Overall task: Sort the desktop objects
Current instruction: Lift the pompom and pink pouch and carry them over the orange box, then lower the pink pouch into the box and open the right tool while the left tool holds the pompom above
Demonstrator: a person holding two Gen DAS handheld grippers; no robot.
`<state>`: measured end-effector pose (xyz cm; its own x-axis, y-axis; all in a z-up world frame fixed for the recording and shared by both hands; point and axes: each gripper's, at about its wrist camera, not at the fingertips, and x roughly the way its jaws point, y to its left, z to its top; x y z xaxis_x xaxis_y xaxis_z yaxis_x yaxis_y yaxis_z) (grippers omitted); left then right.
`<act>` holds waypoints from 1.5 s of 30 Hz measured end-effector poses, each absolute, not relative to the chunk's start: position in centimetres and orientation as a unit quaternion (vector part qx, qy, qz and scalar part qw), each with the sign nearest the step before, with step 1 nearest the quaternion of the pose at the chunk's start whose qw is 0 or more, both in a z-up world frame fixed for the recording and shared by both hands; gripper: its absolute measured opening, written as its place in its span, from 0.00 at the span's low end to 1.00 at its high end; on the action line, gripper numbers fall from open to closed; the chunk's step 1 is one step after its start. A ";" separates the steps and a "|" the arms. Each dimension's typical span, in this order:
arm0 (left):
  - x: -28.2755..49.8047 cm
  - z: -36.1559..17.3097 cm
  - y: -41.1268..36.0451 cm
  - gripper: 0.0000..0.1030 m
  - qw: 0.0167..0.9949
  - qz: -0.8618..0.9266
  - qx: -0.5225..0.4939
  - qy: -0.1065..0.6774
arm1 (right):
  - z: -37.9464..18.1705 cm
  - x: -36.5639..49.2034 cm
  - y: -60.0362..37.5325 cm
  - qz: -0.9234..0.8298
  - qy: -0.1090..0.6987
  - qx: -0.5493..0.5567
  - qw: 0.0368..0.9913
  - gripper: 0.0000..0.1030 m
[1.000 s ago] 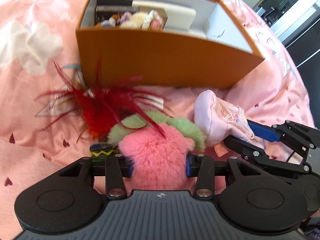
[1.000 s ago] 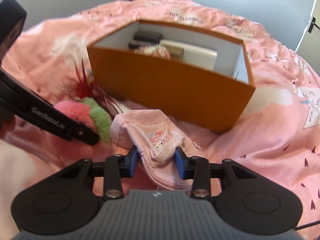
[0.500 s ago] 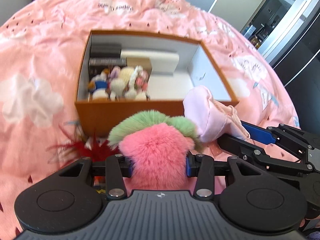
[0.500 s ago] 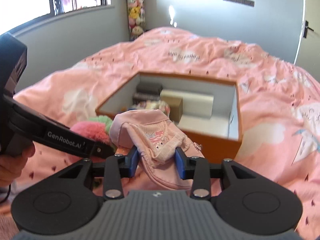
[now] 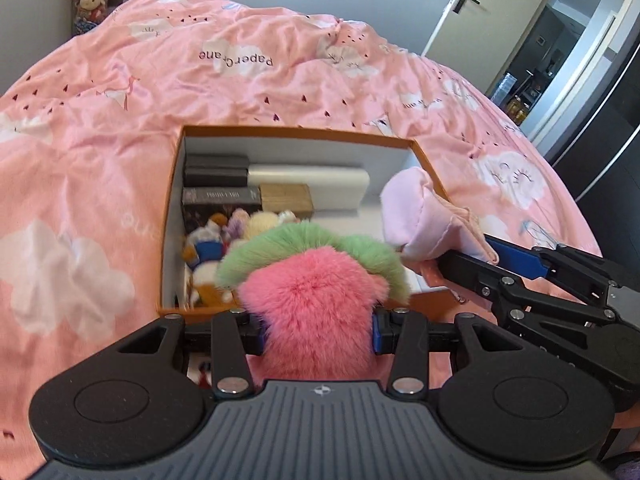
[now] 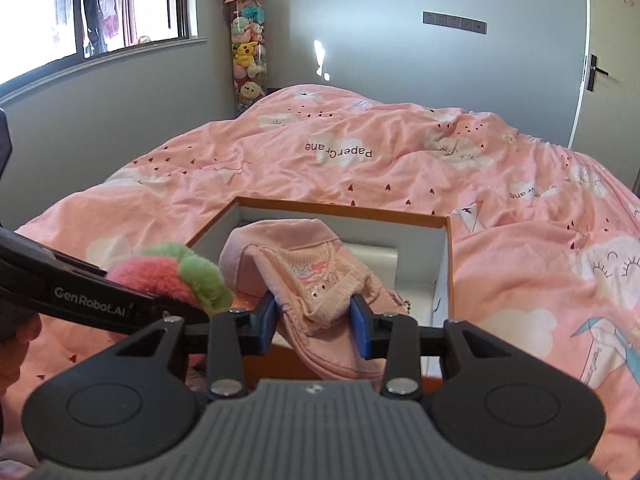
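My left gripper (image 5: 318, 330) is shut on a fluffy pink and green plush (image 5: 312, 300), held above the near edge of the orange box (image 5: 296, 133). The plush also shows in the right wrist view (image 6: 160, 276). My right gripper (image 6: 314, 320) is shut on a pink knitted hat (image 6: 304, 268), held over the box (image 6: 340, 211). In the left wrist view the hat (image 5: 420, 220) hangs over the box's right side.
The box holds dark boxes (image 5: 216, 170), a white case (image 5: 304, 182), a wooden block (image 5: 285, 197) and small plush toys (image 5: 208, 248). It sits on a pink bedspread (image 5: 80, 160). A tube of plush toys (image 6: 248, 52) stands in the corner; a door (image 6: 608, 60) is at right.
Both grippers have risen from the bedspread with their objects and moved forward over the box. The red feather toy has dropped out of view.
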<state>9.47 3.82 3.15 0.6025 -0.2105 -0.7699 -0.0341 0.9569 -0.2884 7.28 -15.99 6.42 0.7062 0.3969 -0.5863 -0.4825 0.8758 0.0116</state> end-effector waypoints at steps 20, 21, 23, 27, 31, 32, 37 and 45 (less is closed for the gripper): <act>15.5 3.0 5.3 0.47 0.901 -0.030 -0.098 0.423 | 2.6 13.7 -14.4 0.269 0.297 -0.180 0.898 0.39; 15.6 2.7 5.3 0.47 0.899 -0.032 -0.097 0.426 | 2.3 14.0 -14.2 0.286 0.299 -0.196 0.889 0.40; 15.7 1.9 5.4 0.47 0.895 -0.037 -0.098 0.434 | 1.9 14.5 -13.9 0.317 0.307 -0.225 0.868 0.39; 15.9 0.7 5.7 0.47 0.888 -0.039 -0.099 0.448 | 1.1 16.1 -13.4 0.352 0.336 -0.272 0.830 0.40; 16.1 0.0 5.9 0.47 0.884 -0.047 -0.104 0.454 | 0.3 18.1 -13.0 0.363 0.360 -0.325 0.796 0.40; 16.1 -0.1 5.9 0.47 0.883 -0.048 -0.106 0.455 | 0.1 18.8 -12.9 0.368 0.372 -0.331 0.785 0.40; 16.5 -0.4 6.0 0.48 0.880 -0.051 -0.116 0.457 | -0.5 21.4 -12.1 0.399 0.436 -0.335 0.734 0.41; 17.2 0.2 5.6 0.48 0.881 -0.063 -0.115 0.455 | -1.7 23.7 -11.1 0.419 0.522 -0.296 0.681 0.44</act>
